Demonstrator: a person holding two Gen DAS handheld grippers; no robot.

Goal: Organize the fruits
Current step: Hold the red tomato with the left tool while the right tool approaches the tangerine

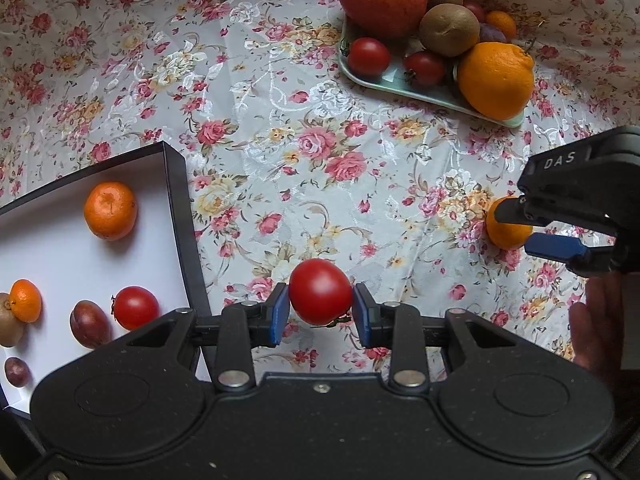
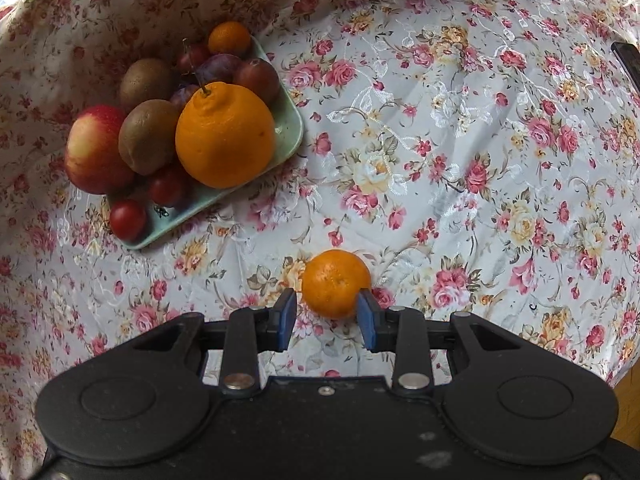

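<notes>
tomato held beside the box, mandarin half framed by the other gripper

the left gripper (image 1: 321,307) is clenched on a red tomato (image 1: 320,297), which is pinched between the two blue pads and held just past the right wall of the black box (image 1: 182,216). inside the box a mandarin, a smaller mandarin, a tomato, two plums and a kiwi are laid on the white floor. to the right of the box, well apart, a small mandarin (image 2: 336,283) is seen on the floral cloth (image 2: 440,140), with the right gripper (image 2: 327,314) spread around it; one pad is touching its side and the other is standing clear, so nothing is grasped there yet. beyond the box, the green tray (image 1: 404,84) is piled with an apple, kiwis, tomatoes, plums and a large orange.

the step is judged to be best done if the tomato is carried over the box wall, lowered to a bare patch of floor away from the fruit lying there, and released only when settled, since it is likely to roll. the squeeze should be kept light.

the left part of the box is cut off by the frame, so its full contents cannot be told. whether the tomato is lifted clear of the cloth cannot be made out.
</notes>
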